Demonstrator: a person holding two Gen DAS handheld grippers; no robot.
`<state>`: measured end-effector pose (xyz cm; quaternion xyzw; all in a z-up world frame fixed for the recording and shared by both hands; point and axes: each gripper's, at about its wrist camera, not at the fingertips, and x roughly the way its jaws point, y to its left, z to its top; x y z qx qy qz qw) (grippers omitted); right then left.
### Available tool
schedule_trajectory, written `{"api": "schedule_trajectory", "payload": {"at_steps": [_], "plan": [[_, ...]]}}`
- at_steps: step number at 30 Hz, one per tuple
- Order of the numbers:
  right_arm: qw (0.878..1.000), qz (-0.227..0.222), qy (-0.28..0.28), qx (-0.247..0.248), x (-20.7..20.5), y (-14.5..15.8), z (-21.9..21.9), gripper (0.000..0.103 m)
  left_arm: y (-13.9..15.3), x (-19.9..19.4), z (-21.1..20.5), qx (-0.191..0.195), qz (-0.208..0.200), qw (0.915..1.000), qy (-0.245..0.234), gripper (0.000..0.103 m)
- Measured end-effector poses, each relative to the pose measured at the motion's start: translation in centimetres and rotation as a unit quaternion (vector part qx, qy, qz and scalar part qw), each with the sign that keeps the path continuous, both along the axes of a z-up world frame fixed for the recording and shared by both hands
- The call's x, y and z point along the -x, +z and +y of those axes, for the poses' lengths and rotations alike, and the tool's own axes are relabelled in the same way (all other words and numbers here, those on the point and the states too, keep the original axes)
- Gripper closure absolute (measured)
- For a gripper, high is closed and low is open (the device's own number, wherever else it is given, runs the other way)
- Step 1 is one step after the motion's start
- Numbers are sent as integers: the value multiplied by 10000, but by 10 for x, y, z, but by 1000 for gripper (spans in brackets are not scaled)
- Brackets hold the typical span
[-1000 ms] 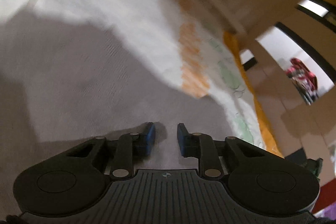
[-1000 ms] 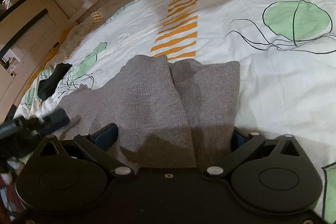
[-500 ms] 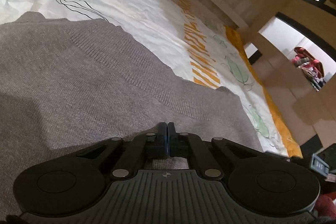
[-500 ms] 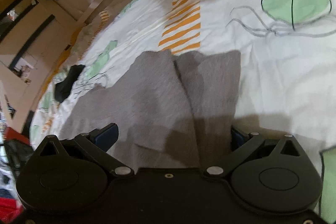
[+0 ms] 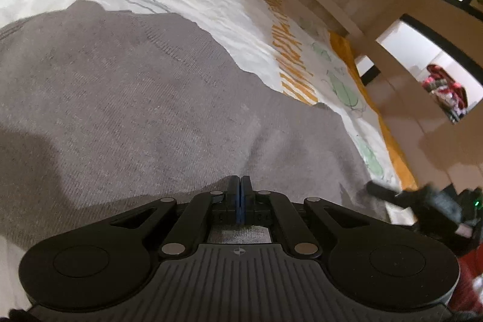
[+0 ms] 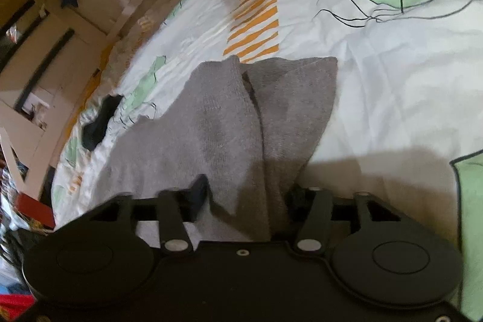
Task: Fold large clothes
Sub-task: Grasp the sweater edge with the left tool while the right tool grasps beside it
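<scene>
Sweater (image 5: 145, 98) lies on the bed (image 6: 392, 74); left gripper (image 5: 240, 186) fingers pinch its fabric, right gripper (image 6: 250, 195) fingers closing around a fold.

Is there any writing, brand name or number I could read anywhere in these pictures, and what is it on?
None can be read.
The duvet cover carries only drawn leaves and orange stripes.
The grey sweater shows no label.
The small emblem on the left gripper holds no letters.
</scene>
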<state>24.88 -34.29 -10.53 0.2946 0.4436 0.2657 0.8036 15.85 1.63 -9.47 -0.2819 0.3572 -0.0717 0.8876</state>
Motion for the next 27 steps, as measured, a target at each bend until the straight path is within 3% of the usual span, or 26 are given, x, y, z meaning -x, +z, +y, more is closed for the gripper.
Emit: {"api": "schedule_trajectory", "payload": {"at_steps": [1,3,5,6,9,15,20,27], "plan": [[9999,8,24,-116,-1,0,1,16,1,-1,-3,-108,-21,9999,-32,100],[9999,-24,98,34,-2,3,8,16,2,-1,-7,-266,-62,9996,-89,100],[9989,-112,108,437,0,7,15,33,2,-2,-7,-305,-91,9994,-124,100],[9978,-107,61,652,2,8,17,56,2,-2,-7,-294,-97,9994,-134,100],[9990,-46,-66,436,6,15,11,66,1,-1,-5,-291,-106,9994,-183,100],[9994,-346,-1,87,15,70,28,69,3,0,-5,-359,-125,9988,-296,100],[9975,-568,407,-118,10,118,72,71,6,1,-2,-399,-104,9982,-434,100],[9943,-431,874,-422,-3,137,153,74,18,14,22,-651,36,9958,-638,100]]}}
